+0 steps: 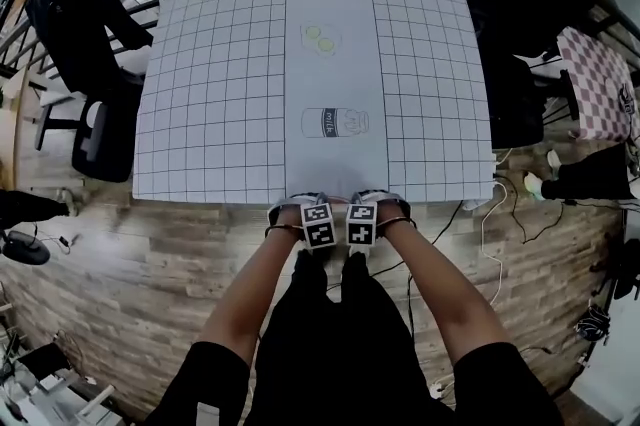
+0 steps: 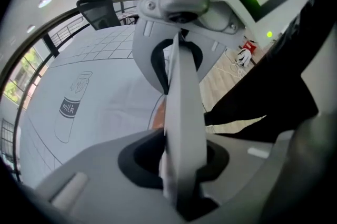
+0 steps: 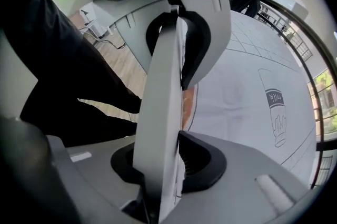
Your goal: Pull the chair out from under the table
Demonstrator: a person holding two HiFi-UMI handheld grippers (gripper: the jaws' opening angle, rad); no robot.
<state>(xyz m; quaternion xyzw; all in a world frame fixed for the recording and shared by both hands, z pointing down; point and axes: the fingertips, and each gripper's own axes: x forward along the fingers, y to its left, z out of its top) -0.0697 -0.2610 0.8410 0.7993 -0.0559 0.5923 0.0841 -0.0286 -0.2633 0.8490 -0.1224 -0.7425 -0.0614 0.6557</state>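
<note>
Finding: the chair [image 2: 184, 112] stands tucked under the surface [image 1: 220, 114]. Only the thin pale top edge of its back shows. It passes between both sets of fingers, with the surface just beyond them and the person's legs on their near side. The left gripper [image 1: 312, 214] has its fingers pinched on that edge. The right gripper [image 1: 365, 214] has its fingers straddling it, apparently with slack. Judgement: the two point downward side by side so that a level pull would draw the back out squarely.

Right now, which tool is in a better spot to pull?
Neither clearly. The left tool and right tool sit side by side at the table's near edge, both pointing down. No chair shows there, so probably both should pull together.
</note>
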